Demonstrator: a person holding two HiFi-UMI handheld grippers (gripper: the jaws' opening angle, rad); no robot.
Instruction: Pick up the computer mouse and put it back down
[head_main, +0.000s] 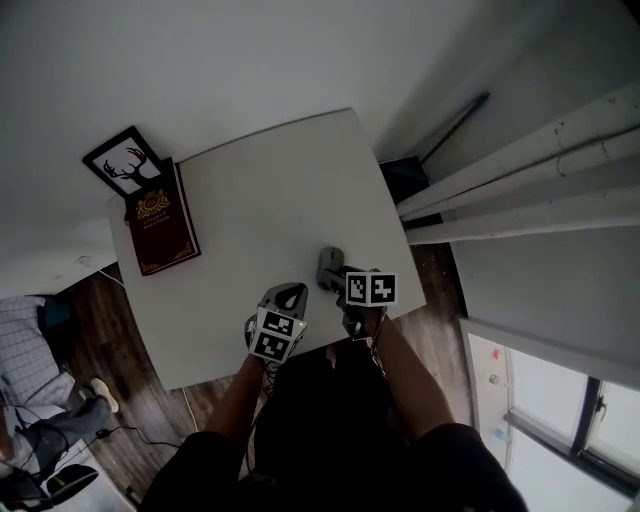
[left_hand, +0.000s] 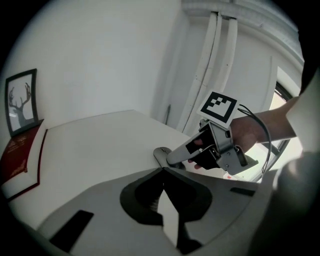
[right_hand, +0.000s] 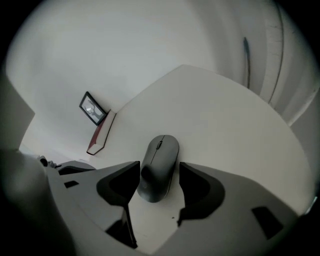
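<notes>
Framed picture (head_main: 125, 165): a deer silhouette in a black frame, at the table's far left corner; no part of the task.
Book (head_main: 160, 222): dark red, lying flat just beside the frame and well apart from the mouse.
Table (head_main: 270, 190): white top, bare across its middle.
Left gripper (left_hand: 163, 172): fingers together at the tips with nothing between them; it is held just left of the mouse, near the table edge closest to the person.
Computer mouse (right_hand: 162, 152): grey, low and rounded, lying flat on the table close to its near right edge. The wheel end points away from the person, and the rear half sits between the right gripper's fingers.
Right gripper (right_hand: 159, 165): fingers apart, one on each side of the mouse's rear. The left pad looks to be at or almost at the shell, and the right pad shows a slim gap; it is not clamped.
Handling (judgement): likely light and rigid, with a smooth curved plastic shell that may slip upward out of a pinch.
Grasp site (judgement): the two side walls, low down near the widest part rather than on the domed top, squeezed moderately and clear of the front buttons.
Stage (judgement): the fingers straddle the mouse; closing and lifting are not yet done.
</notes>
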